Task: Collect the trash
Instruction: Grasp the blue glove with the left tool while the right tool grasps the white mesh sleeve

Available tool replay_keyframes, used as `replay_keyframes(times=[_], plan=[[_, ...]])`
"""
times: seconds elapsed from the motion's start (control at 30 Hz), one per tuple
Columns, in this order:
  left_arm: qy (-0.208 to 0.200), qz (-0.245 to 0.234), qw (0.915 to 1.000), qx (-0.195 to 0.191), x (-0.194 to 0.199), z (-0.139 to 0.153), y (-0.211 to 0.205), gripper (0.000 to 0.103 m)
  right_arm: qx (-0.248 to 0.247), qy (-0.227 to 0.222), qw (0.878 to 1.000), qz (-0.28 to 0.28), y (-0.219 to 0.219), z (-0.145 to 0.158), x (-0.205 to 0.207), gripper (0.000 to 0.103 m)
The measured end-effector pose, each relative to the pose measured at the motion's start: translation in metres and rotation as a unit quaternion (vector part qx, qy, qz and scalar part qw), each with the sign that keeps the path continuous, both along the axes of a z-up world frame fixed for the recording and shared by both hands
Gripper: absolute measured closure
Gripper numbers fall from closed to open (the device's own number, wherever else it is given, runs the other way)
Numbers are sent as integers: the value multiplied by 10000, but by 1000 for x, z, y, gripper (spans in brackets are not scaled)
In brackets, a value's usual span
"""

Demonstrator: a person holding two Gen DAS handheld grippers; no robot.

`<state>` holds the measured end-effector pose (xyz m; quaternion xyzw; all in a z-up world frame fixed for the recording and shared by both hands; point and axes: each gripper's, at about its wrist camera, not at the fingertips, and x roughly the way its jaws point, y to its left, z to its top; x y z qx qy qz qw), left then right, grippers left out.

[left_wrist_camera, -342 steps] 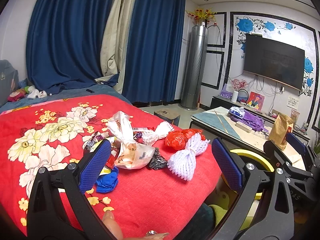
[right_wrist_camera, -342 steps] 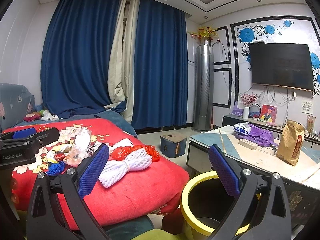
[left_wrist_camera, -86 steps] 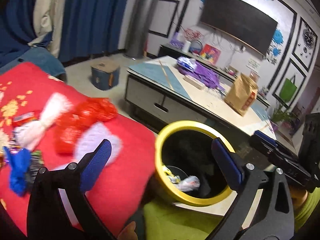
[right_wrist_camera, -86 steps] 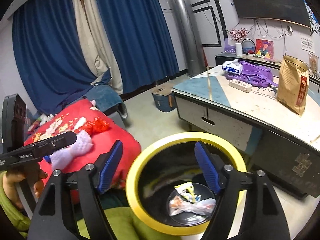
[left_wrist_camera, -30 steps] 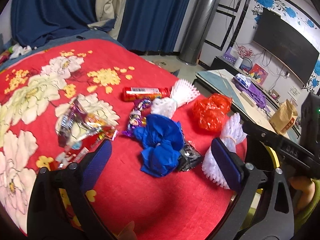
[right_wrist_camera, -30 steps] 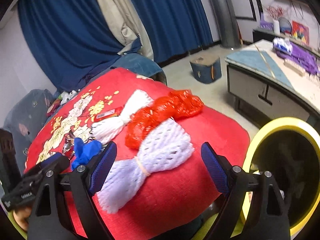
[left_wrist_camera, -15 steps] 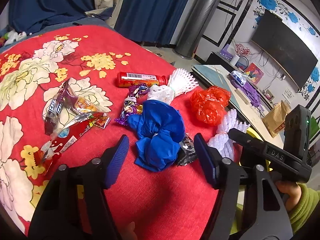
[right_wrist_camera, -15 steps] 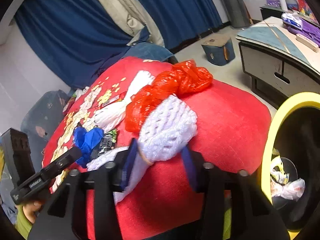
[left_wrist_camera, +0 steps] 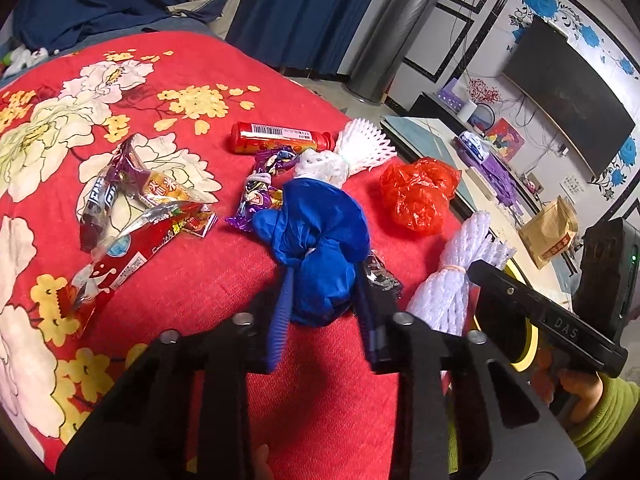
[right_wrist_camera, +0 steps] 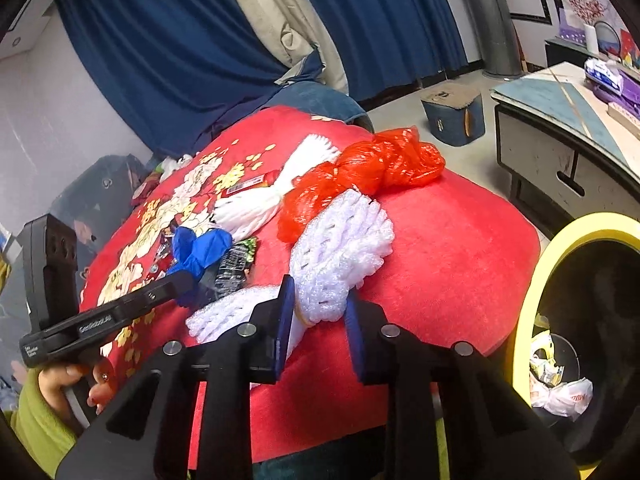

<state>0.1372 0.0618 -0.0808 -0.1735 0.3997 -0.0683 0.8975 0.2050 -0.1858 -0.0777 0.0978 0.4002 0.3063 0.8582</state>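
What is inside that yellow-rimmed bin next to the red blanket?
In the yellow-rimmed bin, a knotted clear plastic bag and a crumpled yellow-and-white wrapper lie at the bottom. The rest of the inside is dark, and the near wall hides part of the floor, so more may be there.

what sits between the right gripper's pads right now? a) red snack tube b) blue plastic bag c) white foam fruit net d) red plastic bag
c: the right gripper is closing its jaws around the tied waist of the white foam fruit net, while the blue plastic bag sits in the left gripper.
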Motion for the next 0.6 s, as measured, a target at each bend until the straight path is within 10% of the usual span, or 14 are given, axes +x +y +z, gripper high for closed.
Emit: replay_keyframes(times=[0.6], plan=[[-653,-146,9976,200,-19,42,-8,95,8,-470,9977,489,15,33,-24,85]])
